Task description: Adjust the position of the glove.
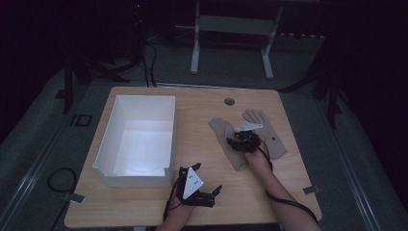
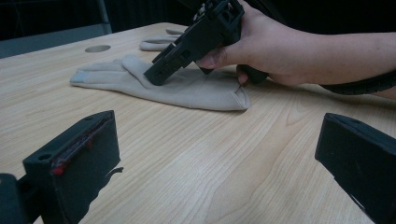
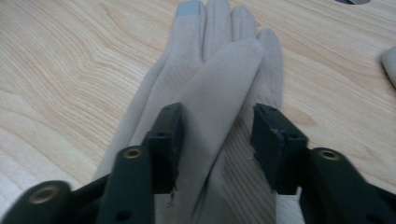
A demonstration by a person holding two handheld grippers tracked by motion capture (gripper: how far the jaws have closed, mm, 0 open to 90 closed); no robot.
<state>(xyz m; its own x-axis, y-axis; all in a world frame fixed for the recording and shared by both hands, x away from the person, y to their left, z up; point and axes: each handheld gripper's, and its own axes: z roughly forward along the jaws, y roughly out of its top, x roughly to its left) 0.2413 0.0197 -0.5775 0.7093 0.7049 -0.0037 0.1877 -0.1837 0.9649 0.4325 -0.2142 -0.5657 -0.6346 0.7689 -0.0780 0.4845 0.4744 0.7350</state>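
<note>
While your left gripper (image 1: 217,190) rests open at 6 o'clock, your right gripper (image 3: 215,140) straddles the beige glove (image 3: 219,88) thumb at 3 o'clock, not yet clamped.

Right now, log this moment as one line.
right gripper: astride near glove, jaws apart | left gripper: open, idle | far glove: untouched | box: empty

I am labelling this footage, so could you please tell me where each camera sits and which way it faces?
High view: above the person's side, facing forward and down on the table; forearms and both grippers show.
Left gripper view: low, along its open jaws toward the right gripper on the near glove.
Right gripper view: down its jaws onto that glove's thumb.
All views share that glove.
</note>
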